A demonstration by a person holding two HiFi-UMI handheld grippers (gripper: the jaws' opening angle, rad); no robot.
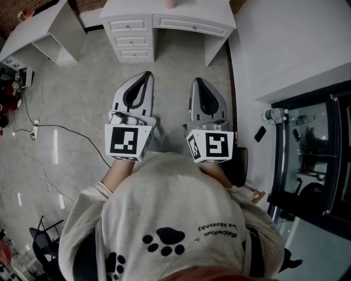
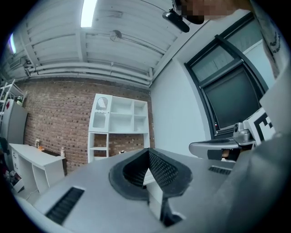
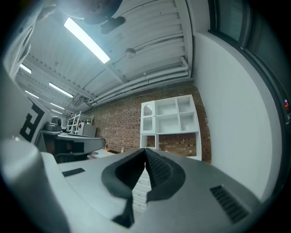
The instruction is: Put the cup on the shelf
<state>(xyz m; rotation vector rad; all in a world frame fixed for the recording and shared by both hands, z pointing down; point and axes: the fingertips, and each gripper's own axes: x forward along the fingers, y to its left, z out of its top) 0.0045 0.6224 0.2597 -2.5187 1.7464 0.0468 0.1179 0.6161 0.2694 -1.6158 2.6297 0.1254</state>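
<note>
Pink object, probably the cup (image 1: 171,3), stands midway along the white desk (image 1: 208,8), straight ahead of you; your left gripper (image 1: 145,75) and right gripper (image 1: 196,81), both closed and empty, lie equally near.

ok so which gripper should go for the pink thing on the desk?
Left, marginally. The left gripper and right gripper are both shut, empty, side by side facing the white desk; the pink object sits about midway between them. Left's tip reaches slightly nearer. Close call.

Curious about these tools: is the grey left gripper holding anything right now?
No, the grey left gripper has its jaws shut together with nothing between them.
</note>
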